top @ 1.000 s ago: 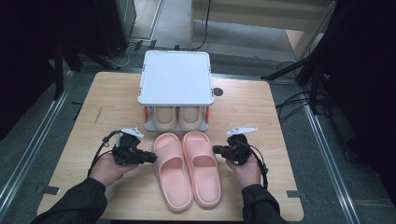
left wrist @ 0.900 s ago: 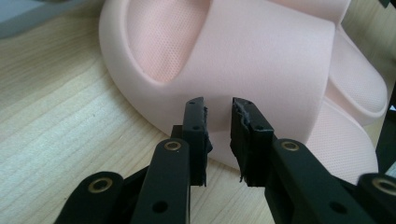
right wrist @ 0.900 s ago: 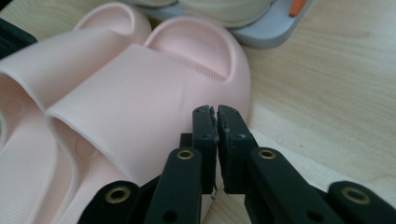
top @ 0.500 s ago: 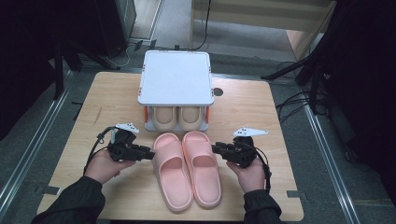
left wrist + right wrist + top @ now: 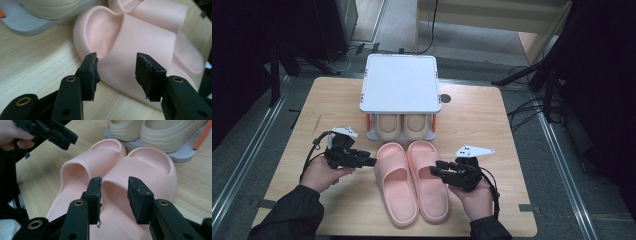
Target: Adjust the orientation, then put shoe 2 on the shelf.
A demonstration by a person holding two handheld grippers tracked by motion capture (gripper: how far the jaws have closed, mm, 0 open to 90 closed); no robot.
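Pink slippers (image 5: pixel 412 180) lie released; both tools' jaws have just opened.

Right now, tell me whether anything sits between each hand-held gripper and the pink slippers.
Nothing visible does. The left hand-held gripper sits open beside the left pink slipper, the right hand-held gripper open beside the right pink slipper, their jaws having just been opening, nothing between them.

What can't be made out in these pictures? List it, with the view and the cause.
- Beige slippers: high view, the rack's white top shelf covers all but one end.
- Left pink slipper: left gripper view, its far end is cut off by the frame edge.
- Right pink slipper: right gripper view, the right gripper hides its near part.
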